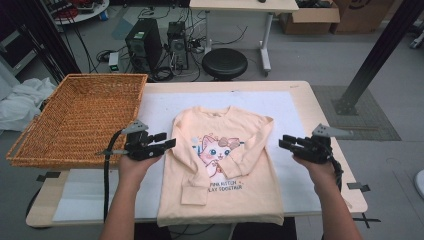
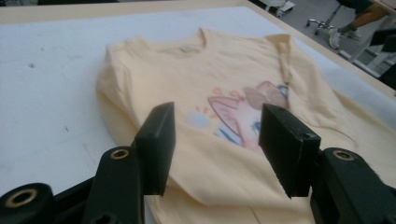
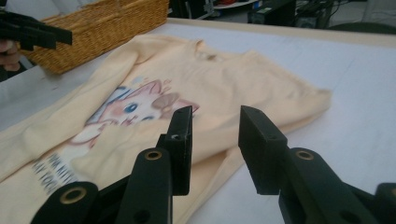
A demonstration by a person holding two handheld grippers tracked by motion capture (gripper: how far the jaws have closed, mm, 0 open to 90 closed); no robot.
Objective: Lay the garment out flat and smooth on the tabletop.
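A peach sweatshirt (image 1: 222,165) with a cat print lies flat on a white mat (image 1: 160,107), neck toward the far side and both sleeves folded across its front. My left gripper (image 1: 167,140) hovers just off the shirt's left edge with its jaws apart and nothing between them. The left gripper view looks past the open left gripper (image 2: 215,140) at the sweatshirt (image 2: 224,88). My right gripper (image 1: 285,141) hangs beside the shirt's right edge, also open and empty. In the right gripper view, the right gripper (image 3: 215,140) stands above the sweatshirt (image 3: 210,79).
A wicker basket (image 1: 80,117) sits on the table's left end, overhanging the edge; the basket (image 3: 107,23) is also in the right gripper view. The wooden table (image 1: 300,90) borders the mat. Beyond it stand a black stool (image 1: 224,63) and computer towers (image 1: 145,45).
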